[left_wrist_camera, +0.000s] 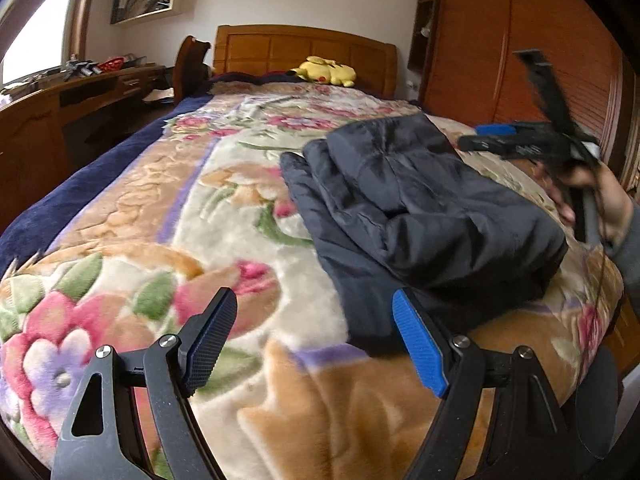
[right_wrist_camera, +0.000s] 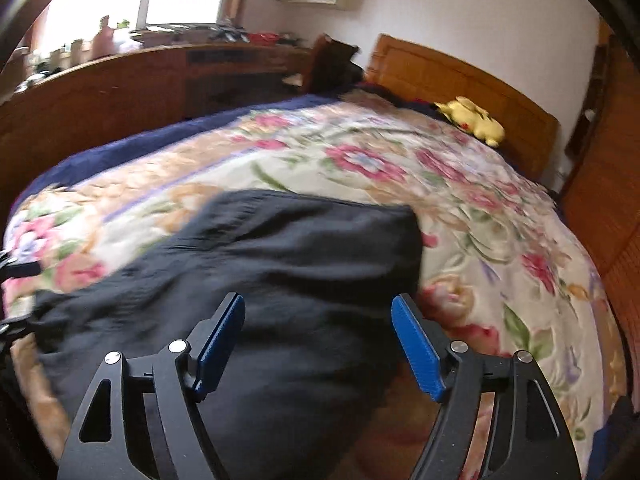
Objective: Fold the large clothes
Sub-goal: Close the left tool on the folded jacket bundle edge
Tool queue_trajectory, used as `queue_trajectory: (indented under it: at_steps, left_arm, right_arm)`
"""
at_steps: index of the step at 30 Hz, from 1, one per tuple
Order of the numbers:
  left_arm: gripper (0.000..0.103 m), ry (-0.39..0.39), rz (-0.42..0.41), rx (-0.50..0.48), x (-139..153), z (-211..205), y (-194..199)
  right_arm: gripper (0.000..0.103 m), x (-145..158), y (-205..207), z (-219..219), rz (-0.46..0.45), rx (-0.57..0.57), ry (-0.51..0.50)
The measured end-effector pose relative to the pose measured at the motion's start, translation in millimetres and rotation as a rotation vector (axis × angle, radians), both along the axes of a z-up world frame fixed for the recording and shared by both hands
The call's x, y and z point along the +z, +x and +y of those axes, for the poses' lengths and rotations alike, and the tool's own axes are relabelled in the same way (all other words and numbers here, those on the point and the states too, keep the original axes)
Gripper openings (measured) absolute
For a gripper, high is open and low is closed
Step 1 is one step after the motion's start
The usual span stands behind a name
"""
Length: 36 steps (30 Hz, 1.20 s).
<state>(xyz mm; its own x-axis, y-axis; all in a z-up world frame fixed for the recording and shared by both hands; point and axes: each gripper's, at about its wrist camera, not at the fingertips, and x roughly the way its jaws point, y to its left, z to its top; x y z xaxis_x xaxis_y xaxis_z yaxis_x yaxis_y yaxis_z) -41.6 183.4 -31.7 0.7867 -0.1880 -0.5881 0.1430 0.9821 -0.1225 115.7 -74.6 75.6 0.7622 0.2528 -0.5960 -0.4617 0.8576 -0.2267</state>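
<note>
A dark navy padded garment lies folded into a thick bundle on the floral blanket at the bed's near right side. My left gripper is open and empty, just in front of the garment's near left edge. The right gripper shows in the left wrist view, held in a hand above the garment's far right side. In the right wrist view the right gripper is open and empty above the garment. That view is blurred.
A yellow plush toy lies by the wooden headboard. A cluttered wooden desk runs along the left of the bed. A wooden wardrobe stands close on the right. The blanket stretches out left of and beyond the garment.
</note>
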Motion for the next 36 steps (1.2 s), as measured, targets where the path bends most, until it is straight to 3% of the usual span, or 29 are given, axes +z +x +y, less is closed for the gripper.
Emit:
queue_trajectory:
  at_steps: [4, 6, 9, 16, 27, 30, 36]
  left_arm:
    - [0.071, -0.007, 0.019, -0.022, -3.1, -7.8, 3.2]
    - [0.058, -0.018, 0.031, -0.027, -5.3, -9.0, 4.8]
    - [0.049, -0.04, 0.046, -0.043, -8.3, -10.6, 6.6]
    - [0.048, -0.037, 0.061, -0.049, -9.4, -18.2, 7.8]
    - [0.047, -0.047, 0.068, -0.067, -6.4, -25.1, 4.9]
    - [0.047, -0.05, 0.068, -0.068, -5.9, -25.8, 4.0]
    - [0.047, -0.048, 0.061, -0.082, -1.1, -27.9, 3.5]
  right_arm:
    - [0.078, -11.9, 42.0, -5.6, 0.045, -0.036, -0.001]
    - [0.079, -17.5, 60.3, -7.5, 0.073, -0.045, 0.019]
    - [0.085, -20.1, 85.9, -8.4, 0.105, -0.06, 0.056]
    - [0.102, -38.1, 118.6, -12.3, 0.172, -0.074, 0.144]
    - [0.102, -70.3, 162.4, -16.1, 0.381, -0.036, 0.247]
    - [0.101, -72.8, 165.3, -16.1, 0.387, -0.034, 0.245]
    - [0.09, -71.7, 162.7, -12.7, 0.379, -0.014, 0.233]
